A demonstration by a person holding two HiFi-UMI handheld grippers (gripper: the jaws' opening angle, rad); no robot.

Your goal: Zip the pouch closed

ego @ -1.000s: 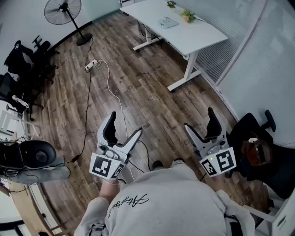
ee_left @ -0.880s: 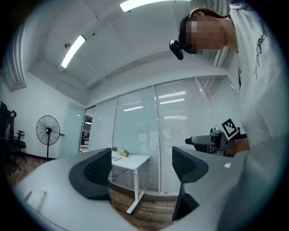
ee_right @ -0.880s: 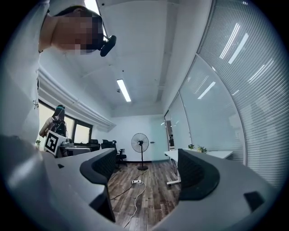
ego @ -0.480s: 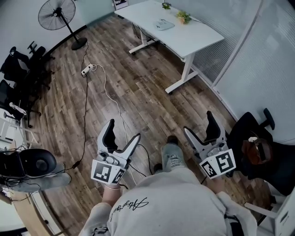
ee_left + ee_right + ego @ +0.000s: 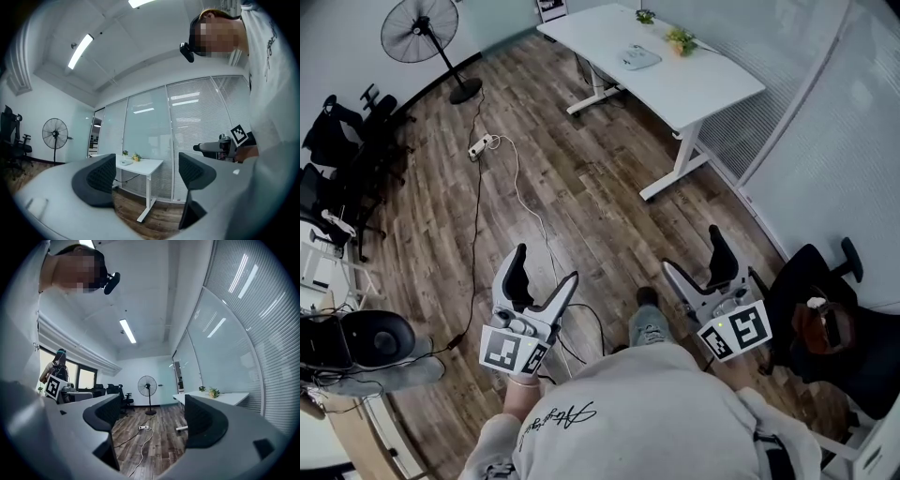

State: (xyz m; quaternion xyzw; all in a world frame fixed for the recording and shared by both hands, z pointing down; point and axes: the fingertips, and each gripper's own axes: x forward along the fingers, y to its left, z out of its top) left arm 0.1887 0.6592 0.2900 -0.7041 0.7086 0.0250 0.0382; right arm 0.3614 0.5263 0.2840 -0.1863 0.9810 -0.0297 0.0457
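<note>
A small pale pouch point(image 5: 639, 58) lies on the white desk point(image 5: 694, 84) far across the room; in the left gripper view the pouch point(image 5: 125, 162) shows as a tiny shape on the desk top. Both grippers are held in the air over the wooden floor, well short of the desk. My left gripper point(image 5: 547, 265) is open with nothing between its jaws, as the left gripper view point(image 5: 146, 173) confirms. My right gripper point(image 5: 692, 249) is open and empty too, with bare floor between its jaws in the right gripper view point(image 5: 152, 417).
A standing fan point(image 5: 420, 28) is at the far left. A power strip point(image 5: 482, 145) trails a cable over the floor. Office chairs point(image 5: 337, 141) line the left wall, and a black chair point(image 5: 825, 319) with a bag stands at the right. Small plants point(image 5: 681, 37) sit on the desk.
The person has walked a little towards the desk, one foot coming forward. Both grippers stay open and empty, the right one shifted slightly left.
</note>
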